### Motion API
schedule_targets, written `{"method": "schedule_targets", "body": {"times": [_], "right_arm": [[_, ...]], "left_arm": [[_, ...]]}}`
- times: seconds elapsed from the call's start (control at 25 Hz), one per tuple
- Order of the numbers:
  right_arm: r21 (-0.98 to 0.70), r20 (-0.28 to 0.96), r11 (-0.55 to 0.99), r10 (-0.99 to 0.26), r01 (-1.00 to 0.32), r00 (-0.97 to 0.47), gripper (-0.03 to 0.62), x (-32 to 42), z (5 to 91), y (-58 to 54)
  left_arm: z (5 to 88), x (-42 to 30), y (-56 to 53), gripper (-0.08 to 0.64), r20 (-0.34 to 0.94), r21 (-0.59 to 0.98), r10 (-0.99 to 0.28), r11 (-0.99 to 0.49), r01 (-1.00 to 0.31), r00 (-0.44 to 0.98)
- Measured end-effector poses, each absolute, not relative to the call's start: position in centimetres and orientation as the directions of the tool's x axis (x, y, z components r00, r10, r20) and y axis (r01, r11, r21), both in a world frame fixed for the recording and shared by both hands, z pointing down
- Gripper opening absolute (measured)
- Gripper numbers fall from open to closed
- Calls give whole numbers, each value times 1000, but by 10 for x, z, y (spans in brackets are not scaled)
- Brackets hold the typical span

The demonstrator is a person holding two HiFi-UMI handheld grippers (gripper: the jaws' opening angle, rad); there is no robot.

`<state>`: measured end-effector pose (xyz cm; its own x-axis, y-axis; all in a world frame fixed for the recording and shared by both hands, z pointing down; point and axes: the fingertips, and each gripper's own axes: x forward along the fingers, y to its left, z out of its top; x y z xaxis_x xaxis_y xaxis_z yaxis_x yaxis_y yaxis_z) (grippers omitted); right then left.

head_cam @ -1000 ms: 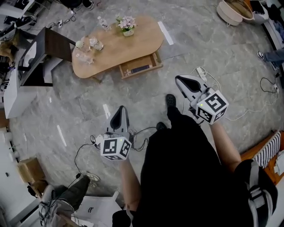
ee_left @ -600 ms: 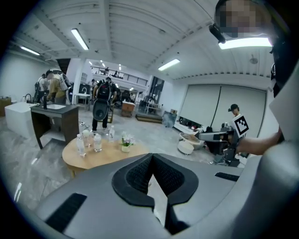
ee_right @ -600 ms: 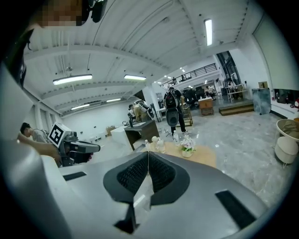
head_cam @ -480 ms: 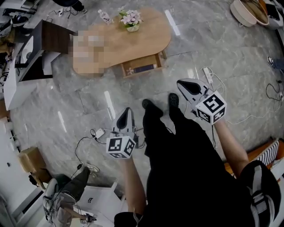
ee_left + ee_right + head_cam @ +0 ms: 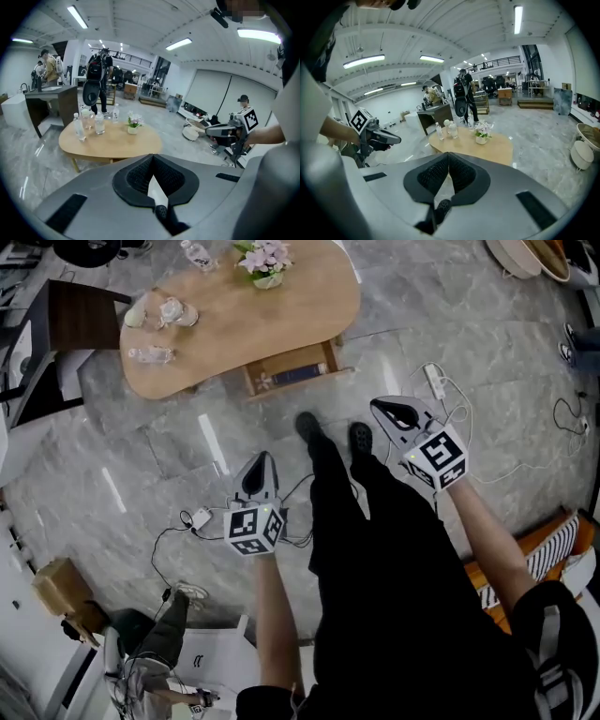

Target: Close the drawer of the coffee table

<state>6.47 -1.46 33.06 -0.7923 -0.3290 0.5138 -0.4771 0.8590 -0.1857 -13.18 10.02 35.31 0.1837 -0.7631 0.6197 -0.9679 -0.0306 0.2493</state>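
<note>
The oval wooden coffee table (image 5: pixel 300 310) stands at the top of the head view. Its drawer (image 5: pixel 292 373) is pulled out from the near side, with a dark flat item inside. My left gripper (image 5: pixel 262 457) is shut and empty, held over the marble floor well short of the table. My right gripper (image 5: pixel 378 408) is also shut and empty, to the right of and below the drawer. The left gripper view looks past shut jaws (image 5: pixel 152 155) at the table (image 5: pixel 110 140). Beyond the right gripper's shut jaws (image 5: pixel 448 154), that view shows the table (image 5: pixel 497 146) too.
Water bottles and glasses (image 5: pixel 159 313) and a small flower pot (image 5: pixel 265 263) stand on the table. A dark desk (image 5: pixel 75 320) is at its left. Power strips with cables (image 5: pixel 197 518) (image 5: pixel 433 381) lie on the floor. My feet (image 5: pixel 309 425) are between the grippers.
I have stepped toward the table. It and the drawer have slid toward the top of the head view. Both grippers moved forward with me, still shut.
</note>
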Motion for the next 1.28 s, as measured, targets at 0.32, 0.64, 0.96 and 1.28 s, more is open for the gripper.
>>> {"method": "schedule_targets", "body": {"times": [0.32, 0.64, 0.96, 1.28], "right_arm": [[-136, 684, 838, -307, -529, -662, 14, 34, 419, -44], [-17, 801, 841, -312, -540, -511, 14, 30, 525, -74], [2, 872, 884, -231, -468, -433, 18, 47, 620, -87], [44, 930, 960, -141, -277, -341, 110, 68, 728, -98]], "left_arm": [[451, -202, 55, 2, 667, 262, -702, -96, -960, 252], [554, -251, 27, 2, 730, 262, -632, -95, -960, 261], [645, -277, 26, 2, 810, 196, -555, -49, -979, 190], [720, -278, 32, 2, 864, 147, -479, -52, -988, 154]]}}
